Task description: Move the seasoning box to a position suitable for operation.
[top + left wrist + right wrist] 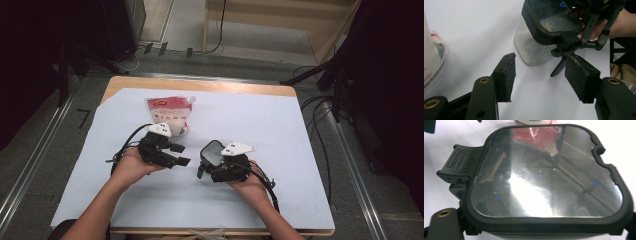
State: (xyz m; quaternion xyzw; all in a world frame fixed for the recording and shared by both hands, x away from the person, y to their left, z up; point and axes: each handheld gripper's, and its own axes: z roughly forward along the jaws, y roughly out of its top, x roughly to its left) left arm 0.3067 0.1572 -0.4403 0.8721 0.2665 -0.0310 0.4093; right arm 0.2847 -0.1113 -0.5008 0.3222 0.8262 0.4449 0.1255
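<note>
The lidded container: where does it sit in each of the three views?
High view: container just right of centre, at the right tongs.
Left gripper view: top centre-right, beyond the open tongs.
Right gripper view: its lid spans the frame.
Shared landmark: red-and-white pouch.

Clear container (212, 156) with dark-rimmed lid (546, 173), tilted on white sheet, red-and-white pouch (170, 114) behind.

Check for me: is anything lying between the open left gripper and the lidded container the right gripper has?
Nothing visible. The left gripper faces the clear container across bare white table cover. The red-and-white pouch sits off to its side. The right gripper holds the container's far side.
</note>
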